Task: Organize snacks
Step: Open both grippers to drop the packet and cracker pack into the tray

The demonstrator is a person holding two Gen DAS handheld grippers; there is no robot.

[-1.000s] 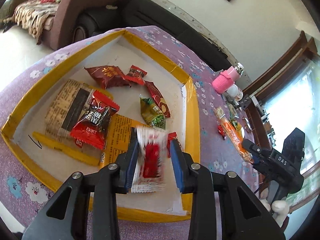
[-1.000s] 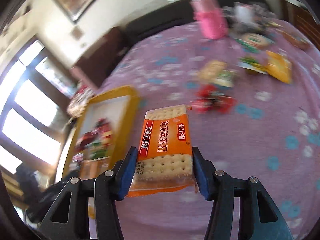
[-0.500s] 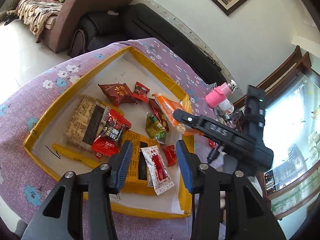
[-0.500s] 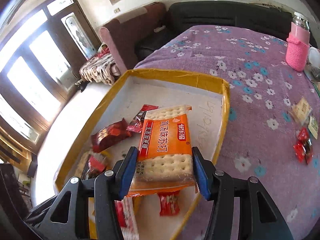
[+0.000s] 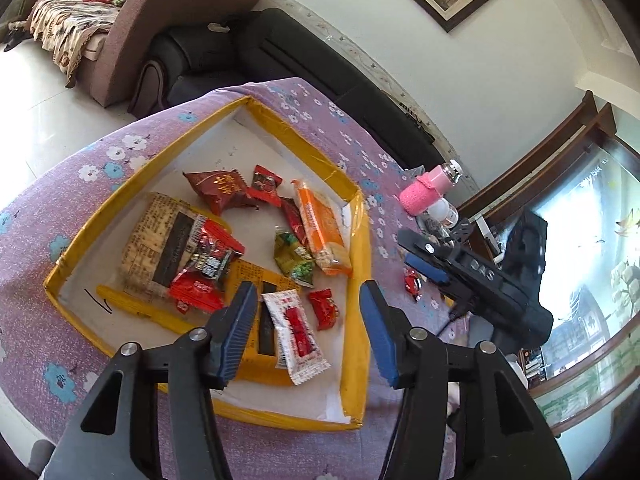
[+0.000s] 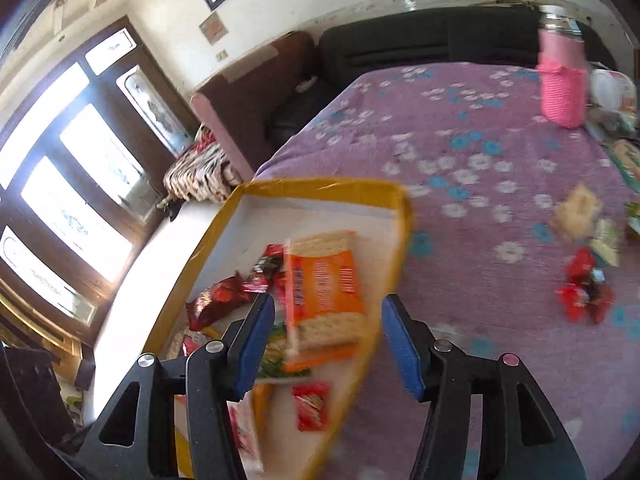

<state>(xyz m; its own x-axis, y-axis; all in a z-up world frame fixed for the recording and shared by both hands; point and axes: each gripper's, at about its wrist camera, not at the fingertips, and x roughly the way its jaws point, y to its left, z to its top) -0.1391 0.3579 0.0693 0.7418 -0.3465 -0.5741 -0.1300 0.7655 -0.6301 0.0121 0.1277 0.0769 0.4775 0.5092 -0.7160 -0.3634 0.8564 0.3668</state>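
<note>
A yellow-rimmed tray (image 5: 358,264) holds several snack packets on the purple flowered tablecloth. The orange cracker pack (image 5: 323,229) lies in the tray near its right rim; it also shows in the right wrist view (image 6: 325,297). A white-and-red sachet (image 5: 296,334) lies in the tray under my left gripper (image 5: 306,330), which is open and empty above it. My right gripper (image 6: 326,342) is open and empty above the cracker pack and the tray rim (image 6: 394,256). It shows in the left wrist view (image 5: 424,270), right of the tray.
Loose red candies (image 6: 584,290) and other snacks (image 6: 578,210) lie on the cloth right of the tray. A pink-sleeved bottle (image 6: 562,84) stands at the back. A dark sofa (image 5: 280,52) is behind the table. One red candy (image 5: 412,282) lies near the tray's right rim.
My left gripper let go of the white-and-red sachet and rose. My right gripper carried the cracker pack over the tray, opened and dropped it in.
</note>
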